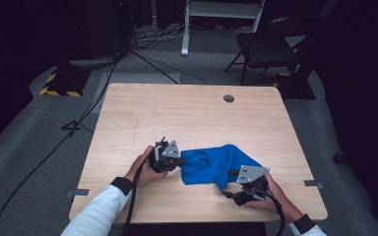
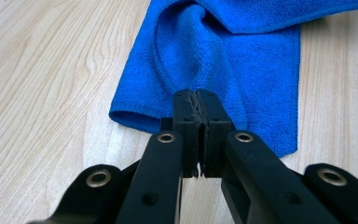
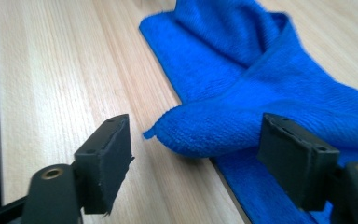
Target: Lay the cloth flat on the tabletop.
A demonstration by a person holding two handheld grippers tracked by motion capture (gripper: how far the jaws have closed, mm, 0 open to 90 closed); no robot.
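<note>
A blue microfibre cloth (image 1: 211, 162) lies crumpled and partly folded on the front middle of the light wooden table (image 1: 187, 113). At the cloth's left edge my left gripper (image 1: 181, 161) has its jaws shut, and a raised ridge of cloth (image 2: 186, 56) runs into its tips (image 2: 198, 98). My right gripper (image 1: 229, 183) is at the cloth's front right corner. Its jaws stand wide open (image 3: 198, 128), with a rolled-over corner of the cloth (image 3: 205, 130) between them and touching neither pad.
The table's front edge is just behind the right hand. A round cable hole (image 1: 229, 98) sits at the table's far side. Beyond the table stand a dark folding chair (image 1: 270, 44), floor cables (image 1: 103, 93) and a yellow-and-black striped base (image 1: 59, 86).
</note>
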